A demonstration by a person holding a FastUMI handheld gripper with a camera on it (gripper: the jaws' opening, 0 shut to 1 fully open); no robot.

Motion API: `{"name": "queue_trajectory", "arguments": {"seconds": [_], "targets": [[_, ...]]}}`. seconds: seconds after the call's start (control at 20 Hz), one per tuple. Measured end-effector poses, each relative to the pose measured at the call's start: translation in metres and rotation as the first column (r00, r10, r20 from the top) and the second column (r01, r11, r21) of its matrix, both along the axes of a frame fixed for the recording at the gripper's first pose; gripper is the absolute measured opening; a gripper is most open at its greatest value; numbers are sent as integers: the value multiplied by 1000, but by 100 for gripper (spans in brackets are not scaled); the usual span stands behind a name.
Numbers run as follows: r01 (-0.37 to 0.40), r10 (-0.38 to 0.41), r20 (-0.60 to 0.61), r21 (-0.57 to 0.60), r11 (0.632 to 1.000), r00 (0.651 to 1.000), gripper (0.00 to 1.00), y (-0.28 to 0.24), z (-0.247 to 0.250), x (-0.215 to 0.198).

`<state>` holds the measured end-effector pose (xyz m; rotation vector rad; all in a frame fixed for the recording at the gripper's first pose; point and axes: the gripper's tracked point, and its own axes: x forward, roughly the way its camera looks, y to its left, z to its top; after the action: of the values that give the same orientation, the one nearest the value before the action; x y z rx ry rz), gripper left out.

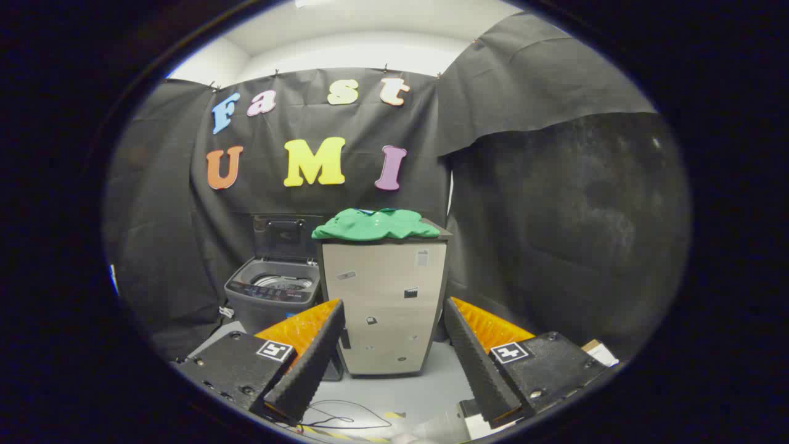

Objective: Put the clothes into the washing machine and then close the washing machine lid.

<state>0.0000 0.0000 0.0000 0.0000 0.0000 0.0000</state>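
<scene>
Facing the booth, the gripper (394,308) is held wide open and empty. A folded green cloth garment (375,224) lies on top of a tall beige cabinet (385,308), well beyond the fingers. The grey top-loading washing machine (274,296) stands beside it, lid (285,235) raised. Risk judged: a single-layer pinch could let the garment unfold, drag, and snag on the tub rim.

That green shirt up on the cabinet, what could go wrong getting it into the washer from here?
The green shirt lies folded on the tall cabinet, well beyond the open hand-held gripper; a pinch may catch only one layer, so it could unfold and drag. The washing machine sits lower, close against the cabinet, so a trailing sleeve might snag on its rim. Its raised lid could get bumped.
</scene>
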Motion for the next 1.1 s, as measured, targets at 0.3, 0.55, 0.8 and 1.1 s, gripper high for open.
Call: {"name": "queue_trajectory", "arguments": {"seconds": [0.3, 0.55, 0.8, 1.1], "targets": [[-10, 11, 2, -13, 1000, 1000, 100, 6, -4, 6], [-32, 32, -3, -15, 999, 999, 100, 21, -3, 7], [-40, 40, -12, -15, 999, 999, 100, 29, 0, 8], [-30, 29, -33, -30, 999, 999, 100, 38, 5, 8]]}}
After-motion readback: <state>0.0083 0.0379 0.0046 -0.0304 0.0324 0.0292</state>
